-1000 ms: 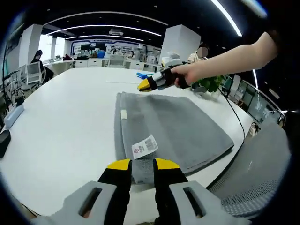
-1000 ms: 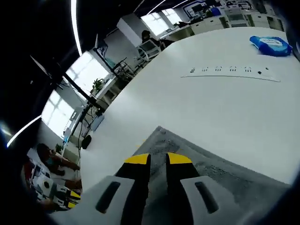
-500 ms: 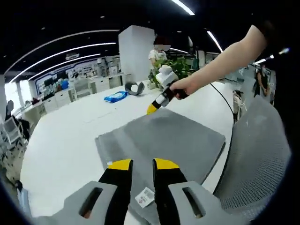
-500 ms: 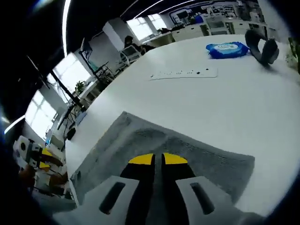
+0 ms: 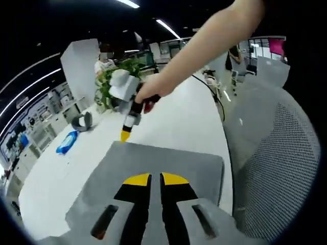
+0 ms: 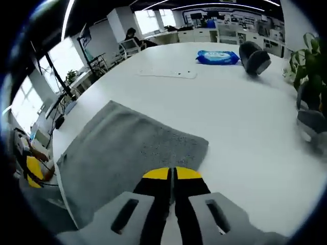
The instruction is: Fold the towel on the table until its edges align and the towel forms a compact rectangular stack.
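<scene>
A grey towel [image 5: 168,161] lies flat on the white table [image 5: 184,117]. In the left gripper view, my left gripper [image 5: 155,179] sits low over the towel's near edge, its yellow tips pinched to a thin slit on the cloth. At the towel's far corner, my right gripper [image 5: 125,135] points tip-down, held by a bare forearm [image 5: 204,46]. In the right gripper view, the right gripper [image 6: 172,173] is shut with its tips together on the edge of the towel [image 6: 122,143]. A yellow part of the left gripper [image 6: 31,171] shows past the towel's far side.
A blue wipes pack [image 6: 217,57], a dark round object [image 6: 254,57] and a flat power strip [image 6: 166,74] lie further out on the table. A green plant [image 5: 115,76] stands at one end. A grey mesh chair [image 5: 276,163] is close to the table edge.
Both cameras have swung round, so the towel sits differently in each view. The jaws of both grippers have drawn together, and the right gripper now sits at the towel's corner.
</scene>
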### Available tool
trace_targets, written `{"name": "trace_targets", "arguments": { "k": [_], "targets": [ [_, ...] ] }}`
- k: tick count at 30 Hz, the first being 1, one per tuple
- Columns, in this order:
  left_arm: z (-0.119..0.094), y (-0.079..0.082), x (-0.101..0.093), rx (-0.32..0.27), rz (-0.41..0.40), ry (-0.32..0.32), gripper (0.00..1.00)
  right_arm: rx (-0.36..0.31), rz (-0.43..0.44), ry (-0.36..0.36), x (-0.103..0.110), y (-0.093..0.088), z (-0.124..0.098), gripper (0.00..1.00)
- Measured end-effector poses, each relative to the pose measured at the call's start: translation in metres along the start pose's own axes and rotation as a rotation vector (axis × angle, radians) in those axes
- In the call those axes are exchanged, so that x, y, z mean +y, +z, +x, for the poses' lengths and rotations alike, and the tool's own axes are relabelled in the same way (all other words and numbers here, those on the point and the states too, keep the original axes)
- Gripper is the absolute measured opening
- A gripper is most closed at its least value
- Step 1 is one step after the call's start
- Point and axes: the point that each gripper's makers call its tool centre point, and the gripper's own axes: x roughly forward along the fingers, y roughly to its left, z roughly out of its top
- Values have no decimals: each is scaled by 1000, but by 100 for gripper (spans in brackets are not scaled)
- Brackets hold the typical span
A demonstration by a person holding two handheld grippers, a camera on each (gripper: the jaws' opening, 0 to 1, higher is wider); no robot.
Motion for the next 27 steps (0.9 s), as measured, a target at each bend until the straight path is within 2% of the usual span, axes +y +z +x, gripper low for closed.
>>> {"name": "trace_targets", "arguments": {
  "k": [2, 3, 5, 6, 8, 10, 14, 16, 18, 19, 21, 23, 25, 27],
  "targets": [
    [17, 3, -9, 10, -77, -48, 2, 42, -110, -44, -8, 0, 5, 0],
    [22, 5, -14, 12, -75, -69, 1, 59, -142, -62, -11, 1, 6, 0],
    [34, 4, -25, 33, -44, -94, 1, 70, -187, -69, -8, 8, 12, 0],
    [38, -2, -29, 72, -14, -95, 1, 64, -187, -56, -3, 12, 16, 0],
    [49, -12, -29, 121, 46, -56, 1, 60, -215, -44, 7, 18, 23, 0],
    [59, -19, -33, 140, 63, -55, 1, 77, -245, -40, 14, 19, 31, 0],
    [74, -37, -41, 180, -11, -54, 1, 180, -384, -64, 15, 5, 43, 0],
    [78, -47, -45, 205, 17, -58, 1, 223, -439, -66, 15, -4, 48, 0],
    [80, -61, -50, 261, 48, -74, 1, 243, -477, -78, 13, -10, 52, 0],
    [81, -57, -49, 219, 61, -59, 1, 217, -494, -79, 15, -5, 50, 0],
    [82, -57, -48, 224, 42, -59, 1, 222, -463, -78, 13, -4, 50, 0],
    [81, -57, -49, 215, 46, -57, 1, 228, -476, -67, 14, -4, 50, 0],
    [82, -56, -49, 203, 120, -71, 1, 236, -523, -55, 14, -4, 50, 0],
    [81, -55, -50, 207, 150, -84, 1, 233, -661, -72, 16, -4, 50, 0]
  ]
}}
